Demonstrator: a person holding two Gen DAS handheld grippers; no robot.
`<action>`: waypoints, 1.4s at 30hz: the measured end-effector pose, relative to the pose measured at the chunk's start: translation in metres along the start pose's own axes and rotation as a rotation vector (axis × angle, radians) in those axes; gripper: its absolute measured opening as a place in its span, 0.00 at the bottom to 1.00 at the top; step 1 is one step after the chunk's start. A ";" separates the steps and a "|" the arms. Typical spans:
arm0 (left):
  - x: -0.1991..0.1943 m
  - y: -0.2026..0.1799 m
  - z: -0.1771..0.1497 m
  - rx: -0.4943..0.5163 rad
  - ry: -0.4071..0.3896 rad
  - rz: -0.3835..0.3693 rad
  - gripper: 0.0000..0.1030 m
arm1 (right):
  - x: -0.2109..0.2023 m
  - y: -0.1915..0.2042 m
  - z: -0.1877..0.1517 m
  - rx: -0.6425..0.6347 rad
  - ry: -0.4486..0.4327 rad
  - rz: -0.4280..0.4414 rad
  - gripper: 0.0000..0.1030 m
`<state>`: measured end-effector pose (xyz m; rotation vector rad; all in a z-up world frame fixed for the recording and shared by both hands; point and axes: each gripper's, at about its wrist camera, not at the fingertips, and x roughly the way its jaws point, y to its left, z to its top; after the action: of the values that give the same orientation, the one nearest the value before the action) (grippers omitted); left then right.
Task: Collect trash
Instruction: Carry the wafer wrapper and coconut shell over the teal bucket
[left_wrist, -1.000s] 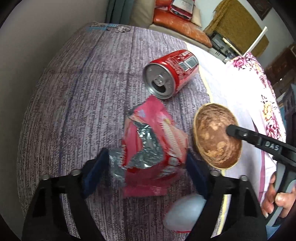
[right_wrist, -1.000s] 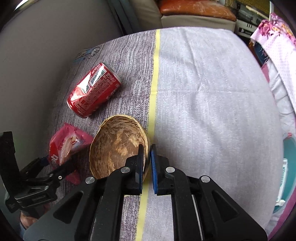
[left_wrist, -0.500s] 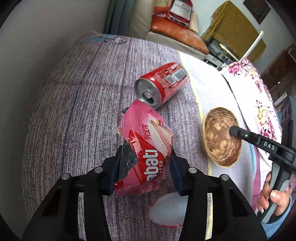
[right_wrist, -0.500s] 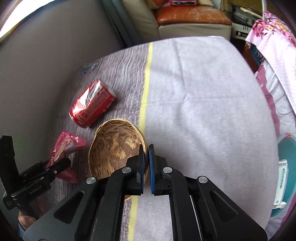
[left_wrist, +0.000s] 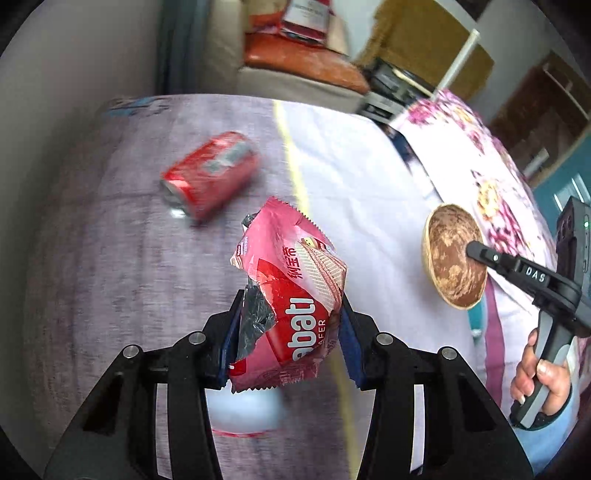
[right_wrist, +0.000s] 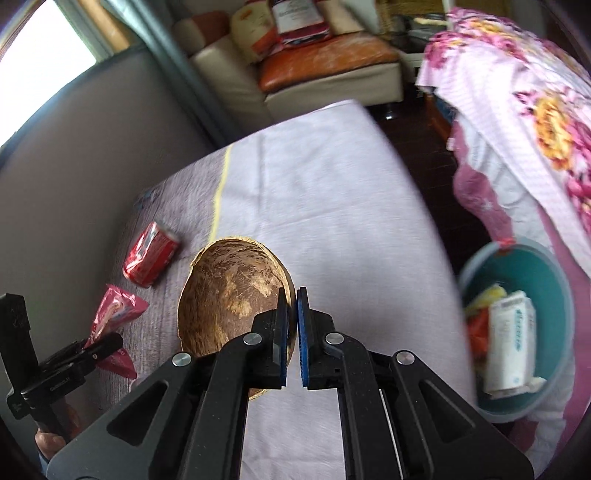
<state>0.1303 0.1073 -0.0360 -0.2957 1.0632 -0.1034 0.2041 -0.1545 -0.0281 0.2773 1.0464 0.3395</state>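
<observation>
Carrying two pieces of trash at once, by the look of it: left gripper (left_wrist: 286, 334) clamped on the pink wafer wrapper (left_wrist: 291, 295), raised off the grey cloth (left_wrist: 110, 277); right gripper (right_wrist: 291, 328) pinched shut on the rim of the brown shell bowl (right_wrist: 229, 291), held above the pale sheet (right_wrist: 332, 221). Red can (left_wrist: 210, 173) lying on its side on the cloth, well apart from both tools, not yet picked up. Teal bucket (right_wrist: 554, 273) visible low on the right in the right wrist view, beside the bed, already holding a white carton (right_wrist: 511, 339) and other scraps (contents otherwise blurred). Next move, most likely: swinging both loads out over the bucket and opening the jaws only once above its mouth, wrapper being light and apt to drift. Then back for the can.
</observation>
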 end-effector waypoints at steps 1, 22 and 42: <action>0.003 -0.009 0.000 0.017 0.006 -0.007 0.46 | -0.006 -0.007 -0.001 0.012 -0.009 -0.005 0.05; 0.070 -0.210 -0.013 0.386 0.124 -0.139 0.46 | -0.113 -0.174 -0.033 0.266 -0.183 -0.170 0.06; 0.115 -0.293 -0.018 0.510 0.194 -0.186 0.46 | -0.130 -0.246 -0.055 0.370 -0.190 -0.276 0.06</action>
<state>0.1872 -0.2020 -0.0567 0.0811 1.1596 -0.5702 0.1315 -0.4284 -0.0445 0.4801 0.9408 -0.1311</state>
